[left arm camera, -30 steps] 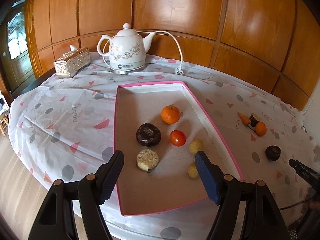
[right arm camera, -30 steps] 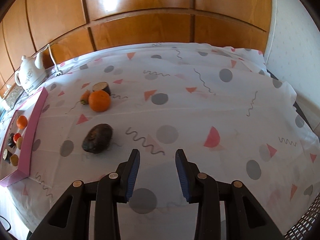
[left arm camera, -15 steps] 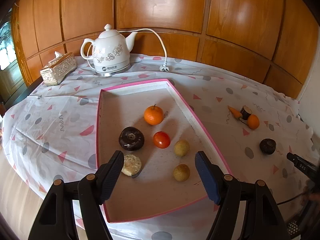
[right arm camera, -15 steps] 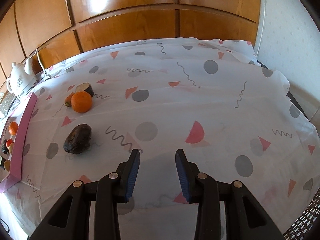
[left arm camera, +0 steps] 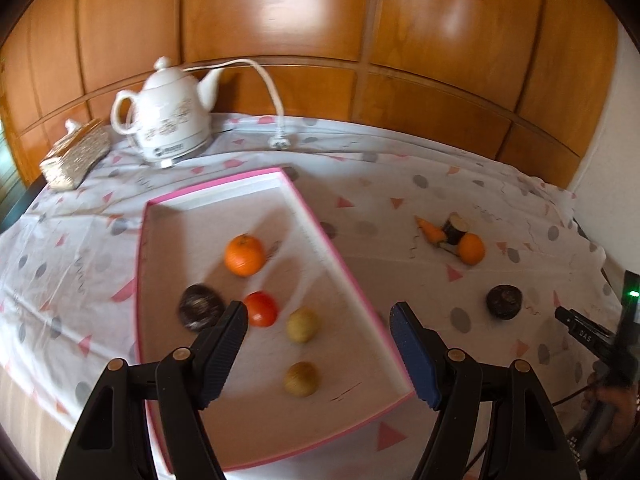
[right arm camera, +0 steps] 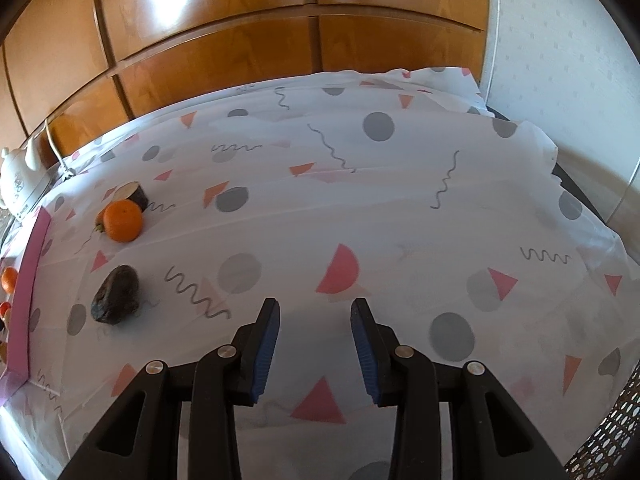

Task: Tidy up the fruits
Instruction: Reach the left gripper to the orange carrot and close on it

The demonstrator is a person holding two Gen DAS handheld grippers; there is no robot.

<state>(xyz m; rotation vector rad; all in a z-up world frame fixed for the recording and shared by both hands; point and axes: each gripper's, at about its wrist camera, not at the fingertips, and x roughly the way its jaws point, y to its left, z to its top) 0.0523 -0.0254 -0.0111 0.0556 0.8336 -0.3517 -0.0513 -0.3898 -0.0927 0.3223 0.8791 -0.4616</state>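
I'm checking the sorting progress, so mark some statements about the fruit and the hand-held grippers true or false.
1. A round orange lies inside the pink-rimmed tray. True.
2. The left hand-held gripper holds a tomato. False: it is open and empty.
3. A dark round fruit lies on the patterned tablecloth, outside the tray. True.
4. The white teapot stands in the tray. False: the white teapot stands behind it.

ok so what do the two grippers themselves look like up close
Both are the same build: the left gripper and right gripper have black plastic arms with triangular cut-outs and small round metal pins at the joints. Each finger ends in a ribbed blue pad. In the left view, a black part of the right gripper's body shows white lettering, too small to read, with a green light above it.
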